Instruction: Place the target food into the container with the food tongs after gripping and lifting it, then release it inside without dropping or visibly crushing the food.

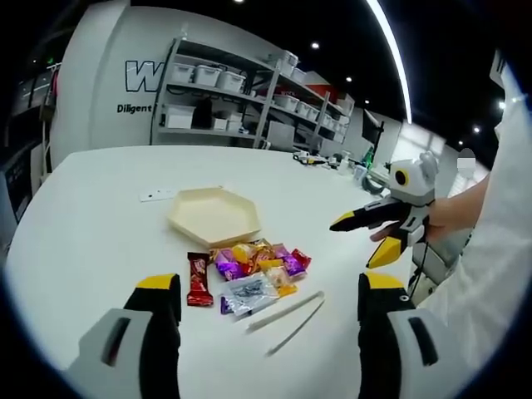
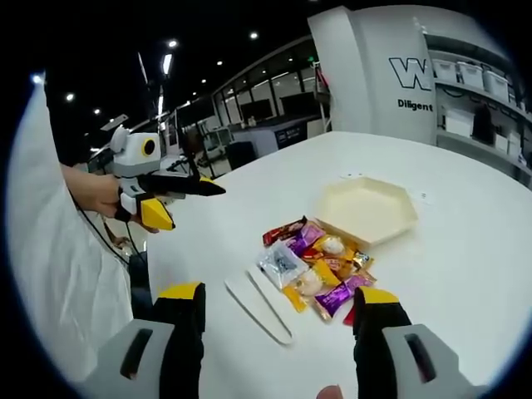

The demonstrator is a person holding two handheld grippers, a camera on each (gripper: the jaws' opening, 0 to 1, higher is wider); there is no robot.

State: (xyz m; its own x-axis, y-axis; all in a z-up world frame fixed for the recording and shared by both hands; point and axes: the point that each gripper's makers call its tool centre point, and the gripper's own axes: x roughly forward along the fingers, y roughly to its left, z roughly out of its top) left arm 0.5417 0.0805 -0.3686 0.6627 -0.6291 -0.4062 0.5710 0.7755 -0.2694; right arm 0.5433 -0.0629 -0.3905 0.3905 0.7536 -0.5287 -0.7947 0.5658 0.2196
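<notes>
Both grippers, left (image 1: 270, 291) and right (image 2: 283, 303), hover wide open and empty above the desk (image 1: 91, 241). Wrapped sweets (image 1: 253, 270) beside tongs (image 1: 287, 320) and the tray (image 1: 214, 216); labels unreadable. Shelving (image 1: 241, 100) in the left gripper view.

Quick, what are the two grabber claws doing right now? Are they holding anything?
Left gripper: open, holding nothing, above the table near the tongs.
Right gripper: open, holding nothing, above the candies.

Bright, even overhead light from ceiling spots (image 1: 315, 46) and strip light (image 1: 391, 50); sharp centre, strong fisheye bending at edges.
</notes>
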